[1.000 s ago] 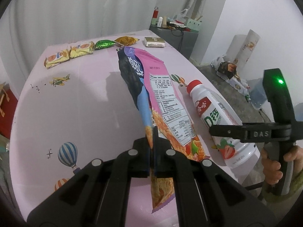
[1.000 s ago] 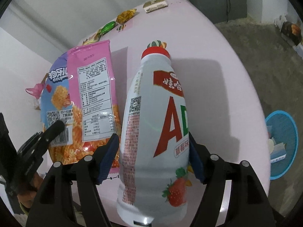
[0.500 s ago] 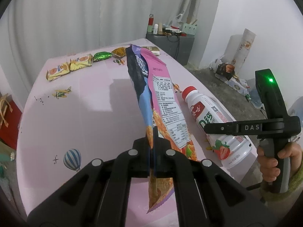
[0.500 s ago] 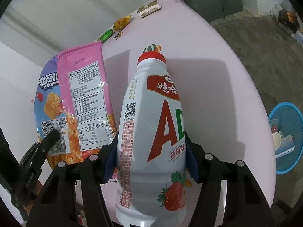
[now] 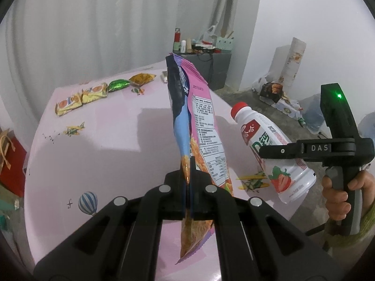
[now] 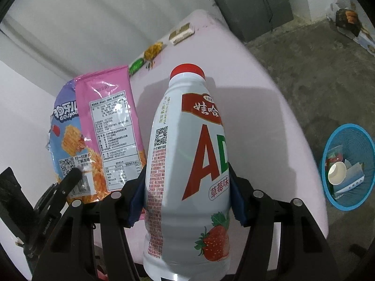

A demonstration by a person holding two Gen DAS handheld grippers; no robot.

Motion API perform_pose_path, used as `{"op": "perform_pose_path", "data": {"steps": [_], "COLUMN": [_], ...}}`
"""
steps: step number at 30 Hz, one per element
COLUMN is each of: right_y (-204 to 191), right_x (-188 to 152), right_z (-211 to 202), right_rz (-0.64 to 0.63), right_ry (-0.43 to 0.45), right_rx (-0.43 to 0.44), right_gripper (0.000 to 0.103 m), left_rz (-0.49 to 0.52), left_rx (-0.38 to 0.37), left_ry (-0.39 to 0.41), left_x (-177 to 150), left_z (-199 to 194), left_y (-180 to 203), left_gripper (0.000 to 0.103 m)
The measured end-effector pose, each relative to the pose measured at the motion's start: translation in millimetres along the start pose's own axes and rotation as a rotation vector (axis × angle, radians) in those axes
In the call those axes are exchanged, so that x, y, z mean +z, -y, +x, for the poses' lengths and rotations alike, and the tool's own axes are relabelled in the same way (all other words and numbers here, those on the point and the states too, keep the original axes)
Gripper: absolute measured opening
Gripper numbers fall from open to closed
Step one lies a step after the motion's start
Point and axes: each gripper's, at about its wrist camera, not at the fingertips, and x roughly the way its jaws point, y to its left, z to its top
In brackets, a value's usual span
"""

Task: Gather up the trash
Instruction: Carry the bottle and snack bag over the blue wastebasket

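Note:
My left gripper [image 5: 188,182] is shut on the lower edge of a pink and blue snack bag [image 5: 199,121], held upright above the pink table [image 5: 105,145]. The bag also shows in the right wrist view [image 6: 103,135]. My right gripper [image 6: 187,194] is shut on a white strawberry drink bottle [image 6: 187,164] with a red cap, lifted off the table. The bottle also shows in the left wrist view [image 5: 269,149], to the right of the bag.
Small snack packets [image 5: 82,96], a green wrapper [image 5: 118,84], an orange wrapper [image 5: 143,78] and a small box [image 6: 181,33] lie at the table's far edge. A blue bin [image 6: 349,166] with trash stands on the floor to the right. A grey cabinet [image 5: 211,65] stands behind.
Both grippers have risen, lifting the snack bag and the bottle higher above the table. The blue bin has come further into the right wrist view.

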Motion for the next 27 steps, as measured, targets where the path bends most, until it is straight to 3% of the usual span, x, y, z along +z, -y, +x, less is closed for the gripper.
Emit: {"op": "perform_pose_path", "data": {"steps": [4,9,14,16,18,20,27], "right_y": [12,49,107,137,167,191,256], "right_x": [-2,-15,-43,-60,-76,-91,-131], "right_z": [-28,-94,-164,-186,-200,-207,-205], "right_rz": [0.022,0.101,0.229,0.296,0.371,0.432,0.591], "right_ry": [0.061,0.212,0.364,0.407,0.431,0.444,0.461], "right_rx": [0.001,-0.036,-0.113,-0.143,-0.16,-0.167,-0.189], "right_gripper": [0.059,0.059,0.059,0.06,0.06,0.06,0.06], "left_rz": [0.026,0.072,0.101,0.121,0.105,0.1,0.159], "left_rx": [-0.027,-0.112,-0.328,-0.409,-0.516,-0.572,-0.607], "left_ry": [0.03,0.068,0.032,-0.014,-0.126,-0.212,-0.529], "left_x": [6,20,44,49,53,50,31], "left_z": [-11,-23,-10,8,42,68,179], "left_y": [15,42,89,114,140,166,277], "left_gripper": [0.0,0.0,0.0,0.0,0.0,0.0,0.0]}}
